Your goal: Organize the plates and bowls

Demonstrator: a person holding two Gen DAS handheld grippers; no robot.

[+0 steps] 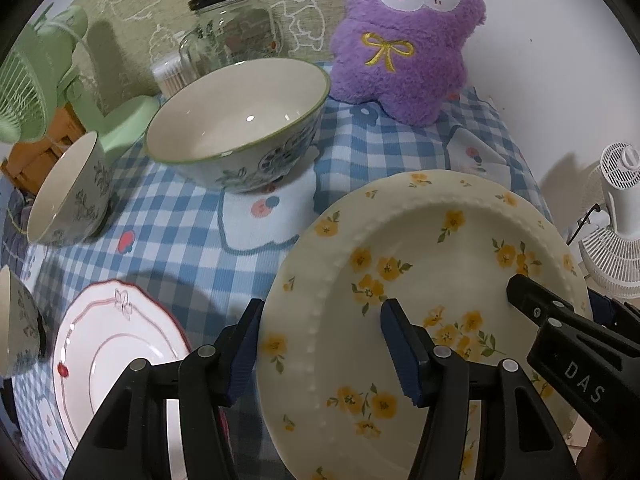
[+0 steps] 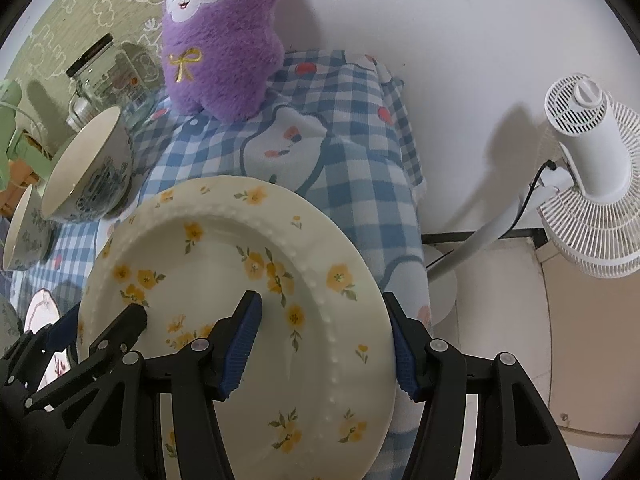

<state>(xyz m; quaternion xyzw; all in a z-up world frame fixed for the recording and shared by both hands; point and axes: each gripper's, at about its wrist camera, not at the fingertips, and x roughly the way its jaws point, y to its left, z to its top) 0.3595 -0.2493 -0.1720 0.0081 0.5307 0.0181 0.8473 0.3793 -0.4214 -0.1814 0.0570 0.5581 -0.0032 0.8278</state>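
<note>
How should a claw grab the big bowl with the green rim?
Take the big bowl by its rim, one finger inside and one outside, coming down from above. It stands upright, open and looks empty, so the thin green edge on the near side is free. Its round wall seems too wide to squeeze across.

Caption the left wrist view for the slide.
Both hand-held grippers straddle opposite rims of the yellow-flowered plate above the checked cloth, with bowls and a pink-rimmed plate nearby.

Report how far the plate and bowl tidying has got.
Done: nothing stacked yet.

In hand: the yellow-flowered plate, its rims between the jaws of the left gripper and right gripper.

Left: pink-rimmed plate, large bowl and smaller bowl stand apart.
</note>
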